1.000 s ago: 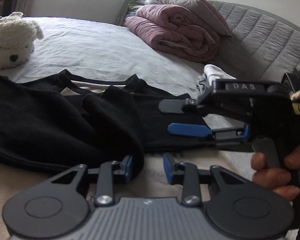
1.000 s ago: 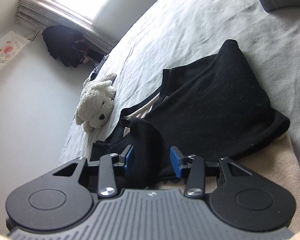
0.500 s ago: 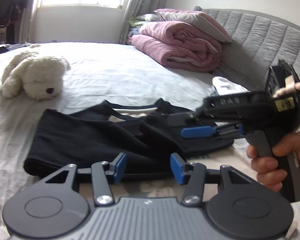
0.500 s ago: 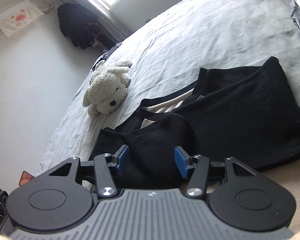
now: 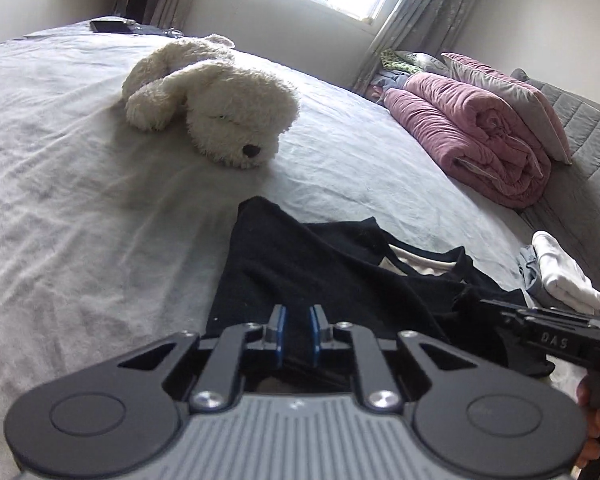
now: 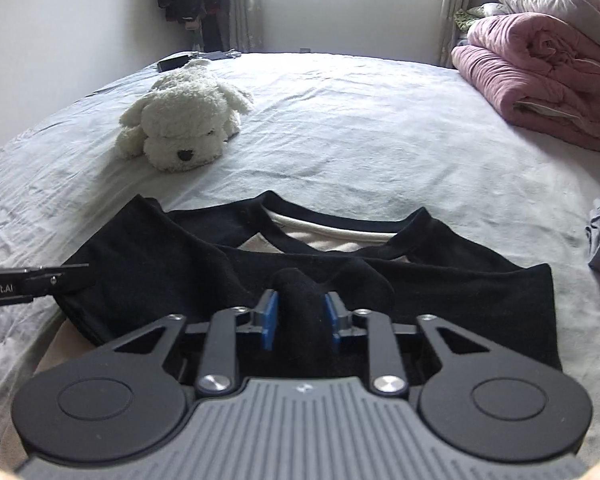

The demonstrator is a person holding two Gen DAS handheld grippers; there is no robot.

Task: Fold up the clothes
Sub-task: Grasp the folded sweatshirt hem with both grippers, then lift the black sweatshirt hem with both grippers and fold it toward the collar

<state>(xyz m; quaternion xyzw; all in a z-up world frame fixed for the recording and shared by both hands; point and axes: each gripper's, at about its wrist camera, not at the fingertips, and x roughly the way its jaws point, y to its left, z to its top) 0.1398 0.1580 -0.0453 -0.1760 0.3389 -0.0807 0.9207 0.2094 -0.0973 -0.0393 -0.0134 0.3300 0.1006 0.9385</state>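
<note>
A black top with a cream lining (image 6: 452, 300) lies partly folded on the grey bed sheet (image 6: 360, 120); it also shows in the left wrist view (image 5: 320, 272). My left gripper (image 5: 298, 334) is closed down on the top's near left hem. My right gripper (image 6: 300, 318) is closed on a raised bunch of black fabric at the near middle. The left gripper's tip shows at the left edge of the right wrist view (image 6: 60, 276). The right gripper body shows at the right of the left wrist view (image 5: 556, 336).
A white plush dog (image 6: 180, 124) lies on the sheet beyond the top. A rolled pink duvet (image 6: 540, 72) and pillow sit at the far right. Folded white and grey clothes (image 5: 560, 272) lie right of the top. A beige blanket (image 6: 64, 336) lies under the near edge.
Both grippers have closed from open onto the black fabric. The left gripper has swung left to the top's left hem. The right gripper has turned level facing the window.
</note>
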